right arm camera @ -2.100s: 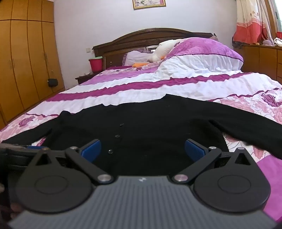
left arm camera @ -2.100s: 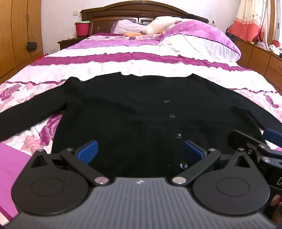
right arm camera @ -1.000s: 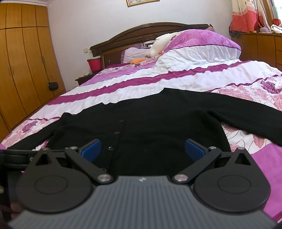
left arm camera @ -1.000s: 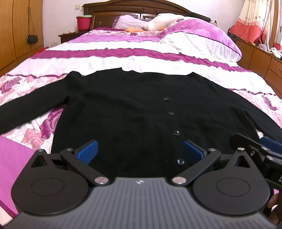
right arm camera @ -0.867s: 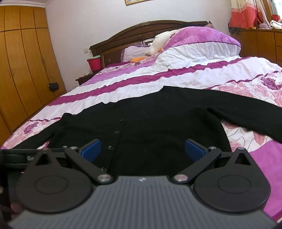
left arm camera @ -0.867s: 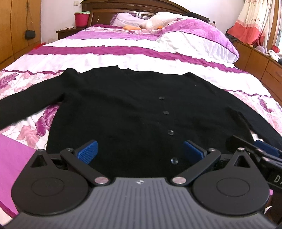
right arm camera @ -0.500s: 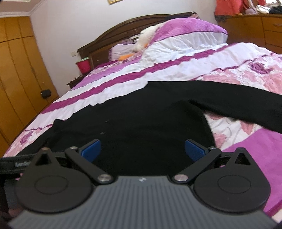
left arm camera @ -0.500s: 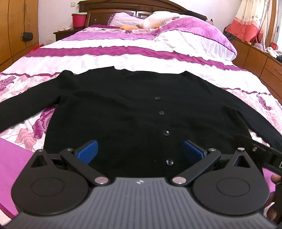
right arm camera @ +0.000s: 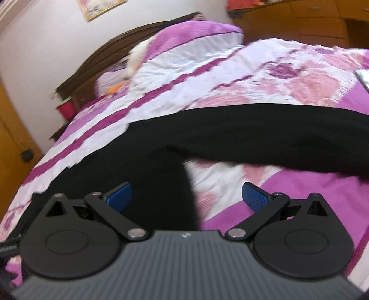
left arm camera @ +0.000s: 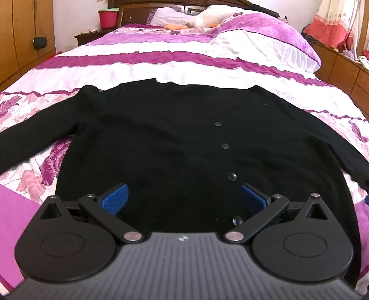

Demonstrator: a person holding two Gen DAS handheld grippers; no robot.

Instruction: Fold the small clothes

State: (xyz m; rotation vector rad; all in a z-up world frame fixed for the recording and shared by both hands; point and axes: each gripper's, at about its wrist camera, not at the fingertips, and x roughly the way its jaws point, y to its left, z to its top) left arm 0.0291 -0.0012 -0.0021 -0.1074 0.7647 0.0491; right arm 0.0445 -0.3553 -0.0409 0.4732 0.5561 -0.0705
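Note:
A black buttoned cardigan (left arm camera: 173,143) lies flat on the bed, front up, both sleeves spread out to the sides. My left gripper (left arm camera: 183,197) is open and empty, low over the cardigan's bottom hem near the button row. My right gripper (right arm camera: 186,196) is open and empty, above the cardigan's right side seam. The right sleeve (right arm camera: 265,143) stretches across the right wrist view, which is blurred.
The bed (left arm camera: 161,67) has a white, purple and floral cover with a folded quilt (left arm camera: 253,30) and pillows at the headboard. A nightstand with a red bin (left arm camera: 107,18) stands at the far left. Wooden wardrobes (left arm camera: 20,34) stand left, drawers (left arm camera: 346,69) right.
The right gripper has swung to the right and tilted, from facing the cardigan's body to facing its right sleeve. The left gripper has shifted slightly left and stays over the hem.

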